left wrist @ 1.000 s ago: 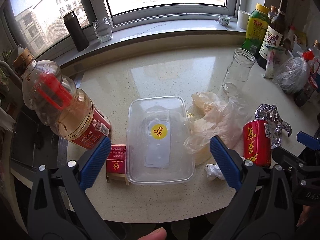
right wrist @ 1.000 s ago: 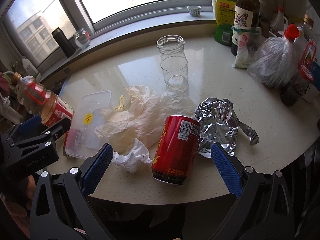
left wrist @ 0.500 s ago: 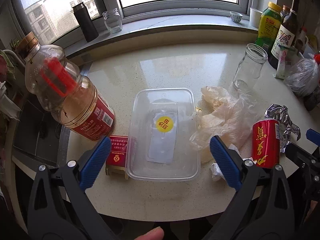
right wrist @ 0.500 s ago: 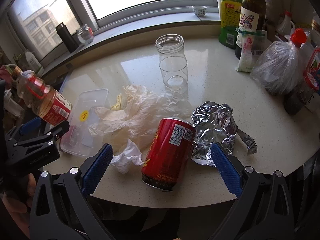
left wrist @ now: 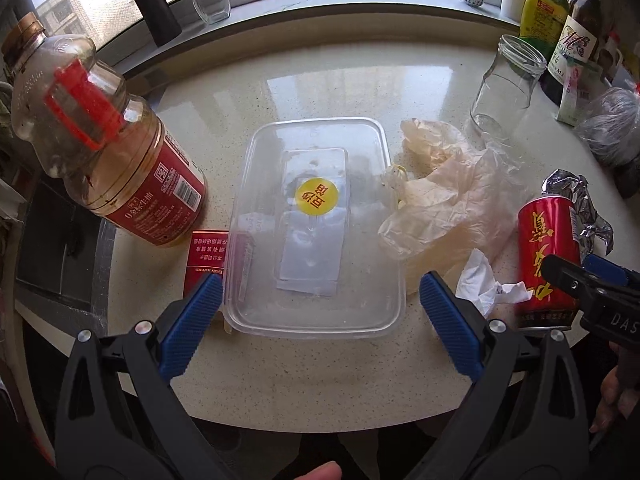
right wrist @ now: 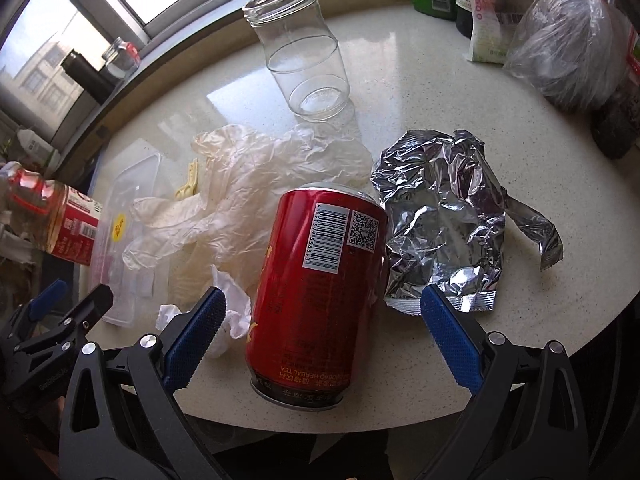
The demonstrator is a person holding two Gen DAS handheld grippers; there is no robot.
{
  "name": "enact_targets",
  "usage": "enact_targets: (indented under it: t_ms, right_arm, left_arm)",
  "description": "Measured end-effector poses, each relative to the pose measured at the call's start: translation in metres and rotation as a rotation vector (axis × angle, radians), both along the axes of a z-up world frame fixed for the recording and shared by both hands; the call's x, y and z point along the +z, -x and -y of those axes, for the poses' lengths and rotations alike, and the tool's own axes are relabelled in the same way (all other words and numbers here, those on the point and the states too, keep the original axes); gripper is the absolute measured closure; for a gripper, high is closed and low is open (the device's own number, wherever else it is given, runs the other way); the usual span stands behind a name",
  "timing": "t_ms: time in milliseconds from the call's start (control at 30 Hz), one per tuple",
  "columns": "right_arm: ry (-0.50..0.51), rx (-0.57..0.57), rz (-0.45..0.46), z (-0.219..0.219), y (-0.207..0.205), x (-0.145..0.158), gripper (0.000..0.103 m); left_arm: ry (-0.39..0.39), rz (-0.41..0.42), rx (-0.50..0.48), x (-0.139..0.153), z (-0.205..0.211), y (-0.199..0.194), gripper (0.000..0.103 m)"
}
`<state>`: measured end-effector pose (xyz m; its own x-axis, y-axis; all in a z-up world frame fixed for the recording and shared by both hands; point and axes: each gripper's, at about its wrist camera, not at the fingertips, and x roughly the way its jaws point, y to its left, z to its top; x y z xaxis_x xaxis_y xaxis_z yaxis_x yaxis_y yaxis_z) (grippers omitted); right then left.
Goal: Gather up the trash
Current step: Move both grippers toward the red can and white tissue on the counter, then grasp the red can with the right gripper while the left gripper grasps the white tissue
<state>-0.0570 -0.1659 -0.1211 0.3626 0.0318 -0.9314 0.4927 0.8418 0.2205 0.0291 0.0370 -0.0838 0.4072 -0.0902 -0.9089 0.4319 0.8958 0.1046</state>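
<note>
A clear plastic container [left wrist: 316,224] with a yellow sticker lies between the open fingers of my left gripper [left wrist: 320,304], near the counter's front edge. A red cigarette pack [left wrist: 206,258] lies half under its left side. My right gripper [right wrist: 320,320] is open around the lower part of an upright red tea can [right wrist: 316,280], not touching it; the can also shows in the left wrist view [left wrist: 548,256]. Crumpled foil wrapper [right wrist: 444,216], a thin plastic glove [right wrist: 248,192] and a white tissue ball [right wrist: 228,304] lie around the can.
An oil bottle [left wrist: 108,148] with a red label stands at the left by the sink. An empty glass jar [right wrist: 304,48] stands behind the trash. Sauce bottles [left wrist: 560,20] and a tied plastic bag [right wrist: 568,36] crowd the right rear. A dark flask [left wrist: 154,4] and small jar stand on the sill.
Both grippers have moved forward and down toward the counter. The right gripper's fingers now flank the red can; the left gripper's fingers now flank the clear container's near end.
</note>
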Motion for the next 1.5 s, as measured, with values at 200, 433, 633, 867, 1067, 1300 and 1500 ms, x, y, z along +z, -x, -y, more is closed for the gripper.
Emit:
enact_targets:
  t_ms: [200, 433, 633, 867, 1067, 1300, 1500]
  right_arm:
    - [-0.010, -0.001, -0.014, 0.000, -0.005, -0.010, 0.007]
    - [-0.038, 0.008, -0.041, 0.000, -0.006, -0.020, 0.031]
    - [-0.058, 0.038, -0.039, 0.001, -0.004, -0.021, 0.035]
    - [-0.084, 0.062, -0.037, 0.014, 0.003, -0.018, 0.035]
    - [-0.091, 0.054, -0.018, 0.027, 0.015, -0.011, 0.035]
    - [-0.099, 0.052, 0.003, 0.037, 0.028, -0.002, 0.035]
    - [-0.105, 0.062, 0.009, 0.043, 0.033, 0.001, 0.035]
  left_arm:
    - [0.019, -0.043, 0.002, -0.011, 0.002, -0.018, 0.007]
    - [0.053, -0.104, -0.053, -0.014, 0.010, -0.010, 0.007]
    - [0.115, -0.157, -0.179, -0.016, 0.032, 0.026, 0.007]
    - [0.039, -0.108, -0.284, -0.033, 0.064, 0.049, 0.008]
    - [0.005, -0.066, -0.315, -0.030, 0.084, 0.049, 0.022]
    - [-0.013, -0.043, -0.379, -0.028, 0.104, 0.061, 0.022]
    - [-0.031, -0.126, -0.364, -0.047, 0.106, 0.062, 0.054]
